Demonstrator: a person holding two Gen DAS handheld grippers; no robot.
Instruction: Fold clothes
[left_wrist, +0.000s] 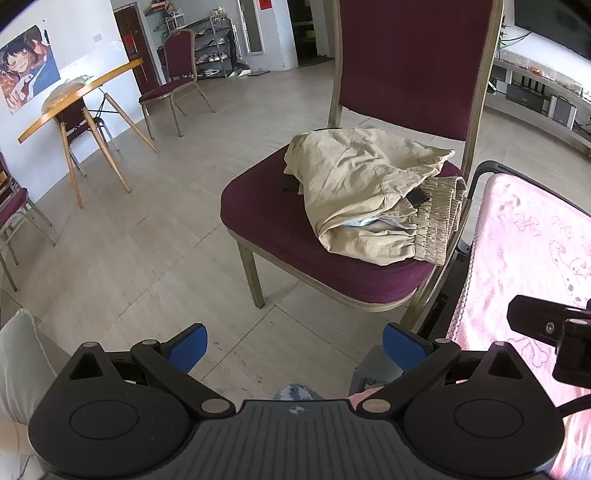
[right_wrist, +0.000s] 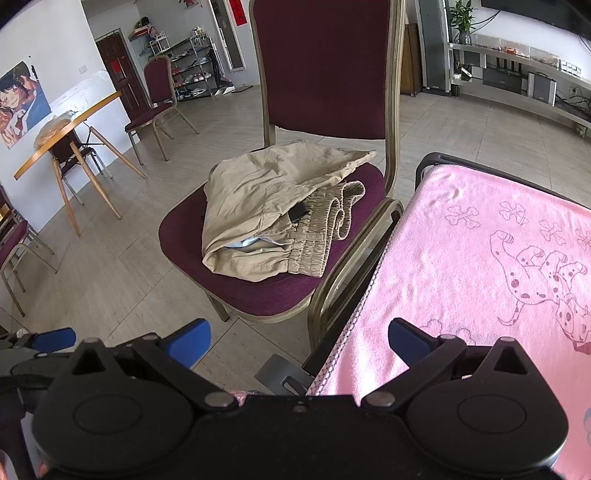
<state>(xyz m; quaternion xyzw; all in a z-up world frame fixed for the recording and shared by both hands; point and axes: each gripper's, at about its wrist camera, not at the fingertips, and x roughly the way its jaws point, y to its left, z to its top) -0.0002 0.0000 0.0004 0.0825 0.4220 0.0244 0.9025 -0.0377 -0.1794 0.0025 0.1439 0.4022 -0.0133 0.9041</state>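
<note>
- Bright, even daylight fills the room, with no harsh glare.
- The pale floor (left_wrist: 155, 236) and white wall (right_wrist: 48, 44) look slightly washed out.
- A soft shadow sits under the maroon chair (left_wrist: 280, 236).
- Both views curve strongly at the edges, with dark corners.
- Centres are sharp; the pink cloth (left_wrist: 517, 258) looks smeared near the left view's edge.

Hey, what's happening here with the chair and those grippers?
A person is holding two grippers, about to fold clothes. Nothing is picked up yet: the left gripper and right gripper are both open and empty, hanging above the floor short of the chair. Crumpled beige trousers lie in a heap on the chair's seat, untouched. To the right sits a surface covered with a pink cloth, with nothing lying on the part that shows.
</note>
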